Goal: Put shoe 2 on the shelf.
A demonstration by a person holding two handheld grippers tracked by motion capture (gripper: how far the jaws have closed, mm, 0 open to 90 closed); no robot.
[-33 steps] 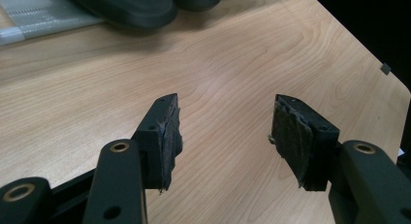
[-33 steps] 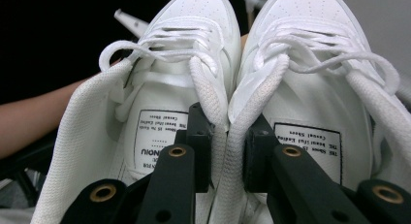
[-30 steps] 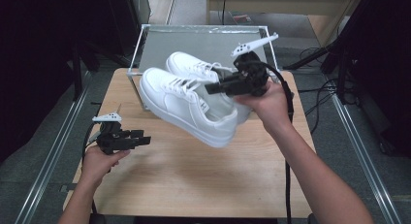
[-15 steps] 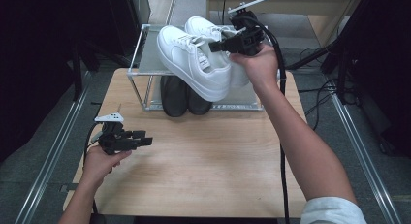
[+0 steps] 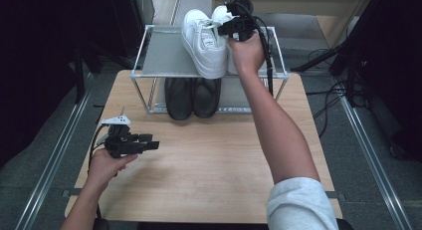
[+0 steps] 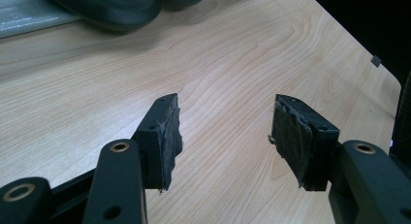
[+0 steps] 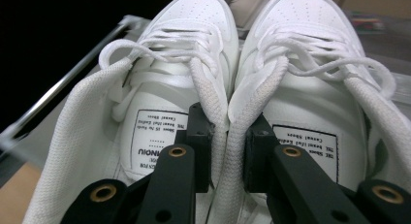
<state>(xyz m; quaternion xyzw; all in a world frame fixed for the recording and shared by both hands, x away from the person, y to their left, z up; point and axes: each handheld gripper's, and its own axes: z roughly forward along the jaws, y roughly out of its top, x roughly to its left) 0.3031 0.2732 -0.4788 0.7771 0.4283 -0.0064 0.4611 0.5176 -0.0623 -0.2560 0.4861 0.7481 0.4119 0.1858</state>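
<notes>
A pair of white sneakers (image 5: 204, 43) hangs over the top shelf (image 5: 161, 56) of a metal shoe rack at the table's far edge. My right gripper (image 5: 228, 27) is shut on them. In the right gripper view the jaws pinch the two inner collars (image 7: 228, 136) together, with the toes (image 7: 203, 10) pointing away. Whether the soles touch the shelf I cannot tell. My left gripper (image 5: 152, 143) rests low over the table at the near left, open. Bare wood lies between its pads (image 6: 169, 136).
A pair of black shoes (image 5: 192, 96) stands on the rack's lower level under the shelf, their toes (image 6: 111, 6) seen past the left gripper. The wooden table (image 5: 209, 165) spreads in front of the rack. Cables lie on the floor at right.
My right hand has carried the white sneakers from above the table's middle away and up to the rack's top shelf. The left gripper has stayed in place.
</notes>
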